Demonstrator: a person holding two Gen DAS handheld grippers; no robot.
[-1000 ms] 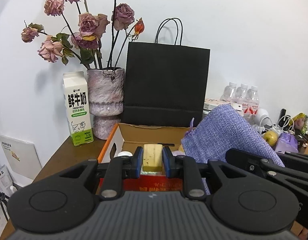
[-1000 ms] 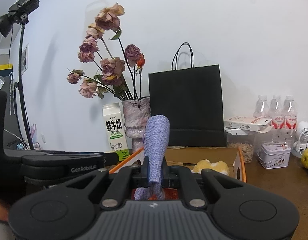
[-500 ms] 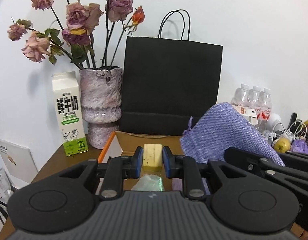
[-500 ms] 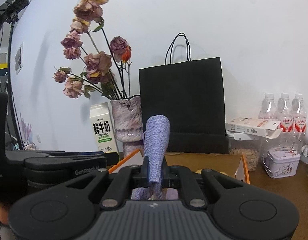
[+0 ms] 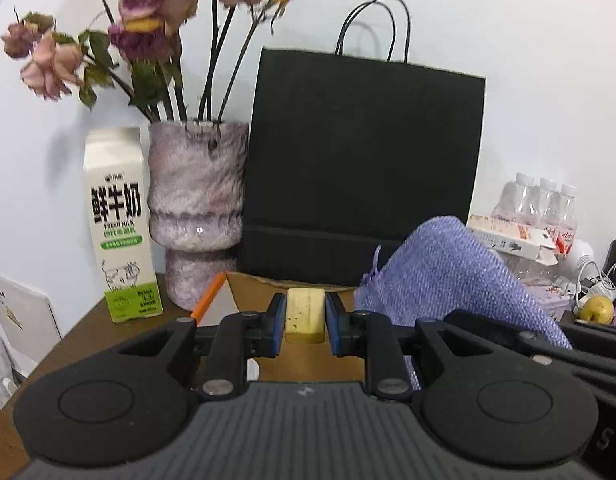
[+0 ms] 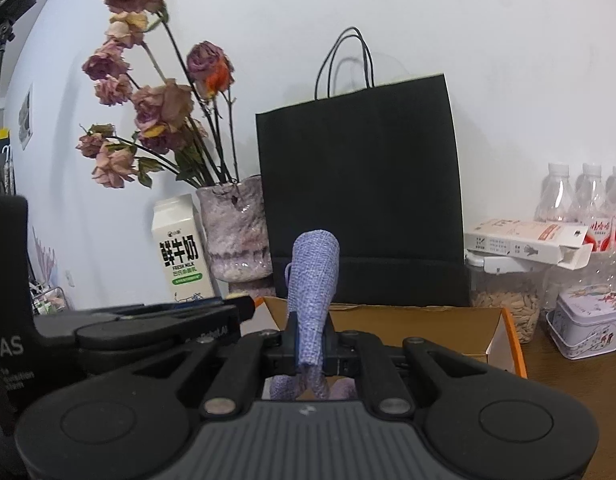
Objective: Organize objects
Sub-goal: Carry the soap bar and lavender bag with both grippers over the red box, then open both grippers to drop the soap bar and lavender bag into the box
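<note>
My left gripper (image 5: pixel 305 318) is shut on a pale yellow block (image 5: pixel 304 314), held over the open cardboard box (image 5: pixel 251 286) with orange edges. To its right the purple woven pouch (image 5: pixel 448 276) hangs in the air. In the right wrist view my right gripper (image 6: pixel 312 340) is shut on that purple pouch (image 6: pixel 314 280), whose top sticks up between the pads, above the same cardboard box (image 6: pixel 448 320). The left gripper's black body (image 6: pixel 127 324) lies at the left of that view. The box's inside is mostly hidden by both grippers.
A black paper bag (image 5: pixel 364 168) stands behind the box against the white wall. Left of it are a vase of dried roses (image 5: pixel 195 204) and a milk carton (image 5: pixel 119 224). Right are water bottles (image 6: pixel 588 196), a white carton (image 6: pixel 524 240), a tin (image 6: pixel 588 320), a seed jar (image 6: pixel 504 300).
Both grippers have moved forward toward the black bag and the wall, keeping their loads. The bag, vase and milk carton look larger, and the box has slid lower in view.
</note>
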